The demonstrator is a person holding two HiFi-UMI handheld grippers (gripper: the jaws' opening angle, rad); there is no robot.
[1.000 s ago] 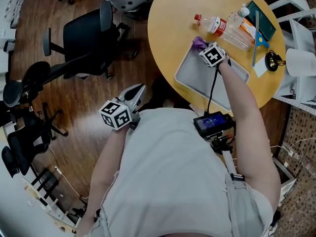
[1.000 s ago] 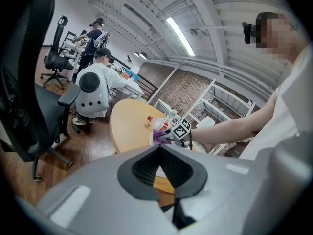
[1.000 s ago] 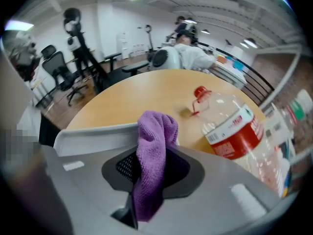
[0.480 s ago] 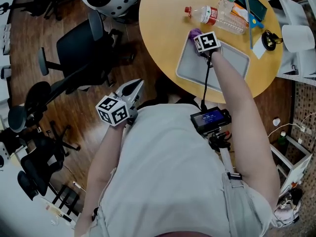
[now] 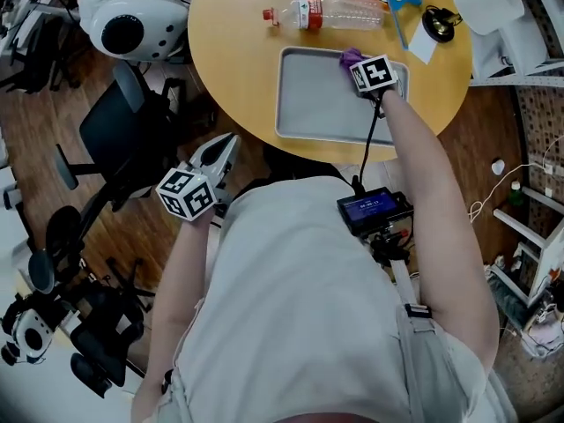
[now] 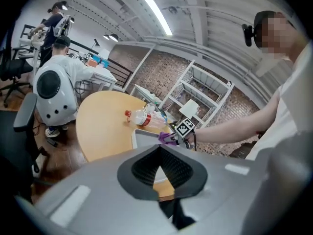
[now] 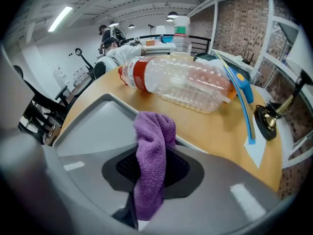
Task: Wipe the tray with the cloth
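On the round wooden worktop (image 5: 233, 51), a grey rectangular tray (image 5: 317, 104) sits by the near edge, with a clear plastic bottle (image 5: 339, 12) lying just behind it. A purple cloth (image 5: 351, 58), in the right gripper (image 5: 359, 67), is at the tray's far right corner. A black office chair (image 5: 110, 135) stands to the left, on the floor.

Legible text: none. Bottle (image 5: 339, 12) red label (image 5: 308, 11) and chest screen (image 5: 368, 207) are showing print too small to read.
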